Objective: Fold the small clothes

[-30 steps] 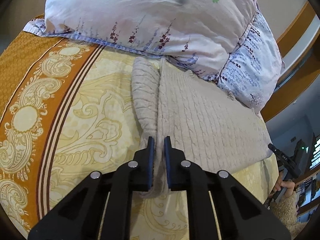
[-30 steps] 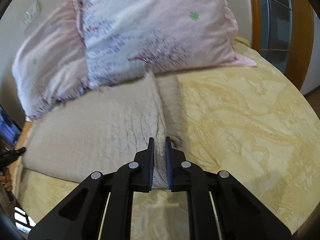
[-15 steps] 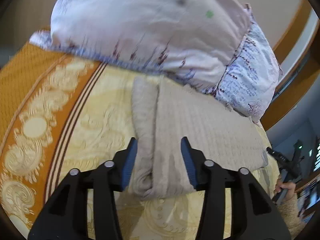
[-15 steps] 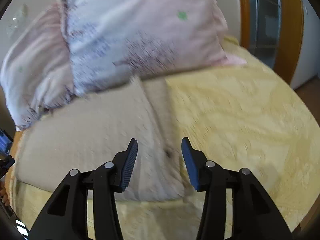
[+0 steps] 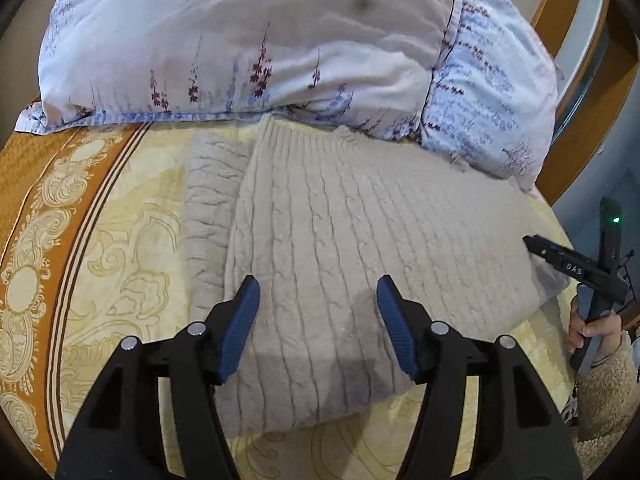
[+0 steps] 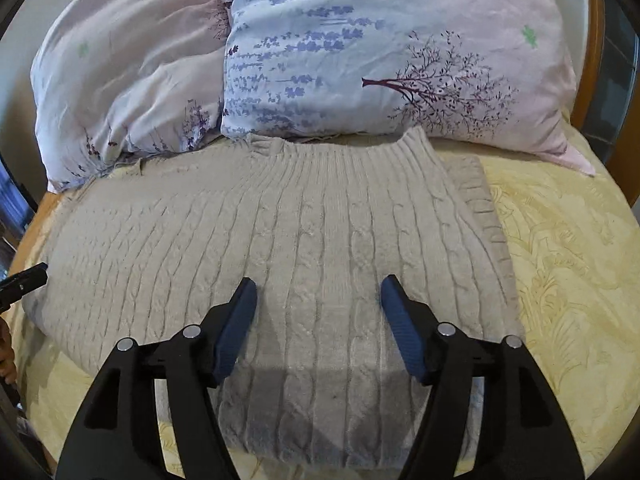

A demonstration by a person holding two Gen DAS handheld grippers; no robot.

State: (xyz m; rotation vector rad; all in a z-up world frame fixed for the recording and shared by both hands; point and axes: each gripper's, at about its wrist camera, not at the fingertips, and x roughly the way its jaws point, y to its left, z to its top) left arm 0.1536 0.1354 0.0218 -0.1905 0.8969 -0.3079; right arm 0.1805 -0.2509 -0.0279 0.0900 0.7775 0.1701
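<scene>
A beige cable-knit sweater (image 5: 360,232) lies flat and folded on the yellow patterned bedspread (image 5: 132,264), its ribbed hem against the pillows. It also shows in the right wrist view (image 6: 280,240). A folded layer sticks out along its left edge (image 5: 208,200) and along its right edge in the right wrist view (image 6: 484,208). My left gripper (image 5: 316,292) is open and empty, held just above the sweater's near left part. My right gripper (image 6: 318,294) is open and empty above the sweater's near right part. The right gripper's body (image 5: 580,268) shows at the right edge of the left wrist view.
Two floral pillows (image 6: 380,48) (image 6: 128,72) lean against the headboard just behind the sweater. An orange patterned border (image 5: 44,208) runs down the left of the bedspread. A wooden bed frame (image 5: 592,92) curves along the right.
Both grippers were shut on the sweater's folded edges one second ago. They have let go, opened wide and moved inward over the sweater, which now lies flat.
</scene>
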